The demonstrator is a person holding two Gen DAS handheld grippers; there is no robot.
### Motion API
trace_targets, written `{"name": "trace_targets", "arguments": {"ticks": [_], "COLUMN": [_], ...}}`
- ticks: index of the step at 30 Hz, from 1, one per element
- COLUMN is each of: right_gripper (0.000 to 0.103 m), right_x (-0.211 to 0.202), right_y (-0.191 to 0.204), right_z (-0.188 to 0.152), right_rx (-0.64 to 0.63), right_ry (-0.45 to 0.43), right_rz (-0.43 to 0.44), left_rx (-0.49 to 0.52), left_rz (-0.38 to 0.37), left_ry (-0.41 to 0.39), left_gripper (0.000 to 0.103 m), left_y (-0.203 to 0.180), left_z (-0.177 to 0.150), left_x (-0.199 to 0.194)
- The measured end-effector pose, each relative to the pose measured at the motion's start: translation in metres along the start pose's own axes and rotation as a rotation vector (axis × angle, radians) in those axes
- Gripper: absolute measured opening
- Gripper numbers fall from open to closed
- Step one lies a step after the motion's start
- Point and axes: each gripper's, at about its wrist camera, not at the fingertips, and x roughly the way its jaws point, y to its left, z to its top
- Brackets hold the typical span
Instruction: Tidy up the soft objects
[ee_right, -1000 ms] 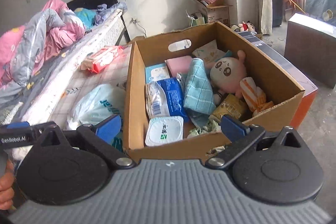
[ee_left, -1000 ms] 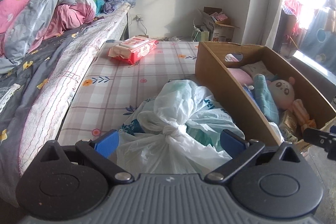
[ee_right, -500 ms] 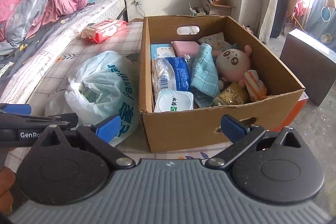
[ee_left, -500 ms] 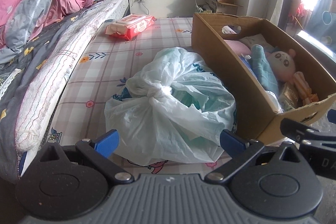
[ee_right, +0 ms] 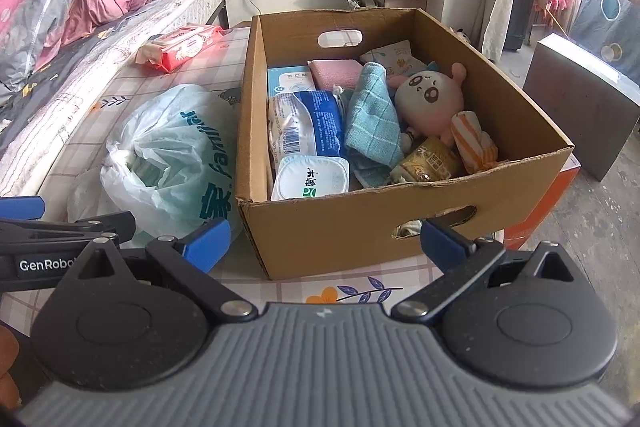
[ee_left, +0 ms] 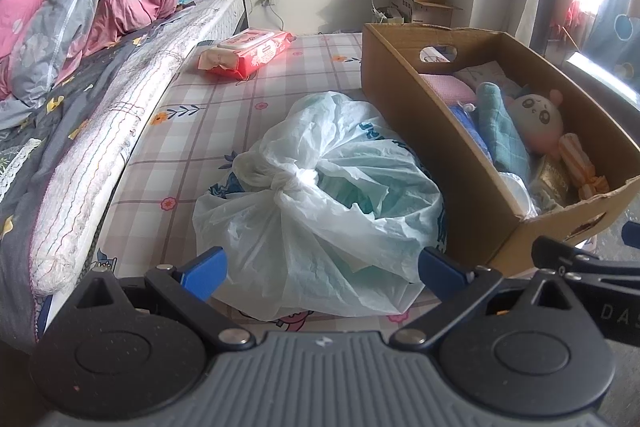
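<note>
The left gripper is being held wide open and empty just short of a knotted plastic bag, which is lying on the checked sheet touching the cardboard box. The right gripper is likewise being held wide open with nothing in it, facing the box's near wall. A plush doll, a blue towel and packets are being kept inside the box. A pack of wipes is lying farther back, well apart.

One cardboard box; one plastic bag (knotted); one wipes pack; one plush toy
</note>
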Motion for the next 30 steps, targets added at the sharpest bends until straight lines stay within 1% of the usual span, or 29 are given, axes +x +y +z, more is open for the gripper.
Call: {"name": "trace_targets", "arguments": {"ticks": [12,30], "right_gripper": [0.102,0.102], "right_x": [0.0064,0.0081], "right_y": [-0.0022,-0.005], "right_z": [-0.0004,-0.0019], "right_rx": [0.007,0.011], "right_ry": [0.015,0.015], "right_rz": [0.002,0.003], "left_rx": [0.002,0.005], "left_rz": [-0.002,-0.003], "left_ry": [0.011,0.014], "left_gripper": [0.099,0.099], "left_y": [-0.0016,-0.0032], "left_z": [0.0,-0.0013], "left_x": [0.0019,0.0021]}}
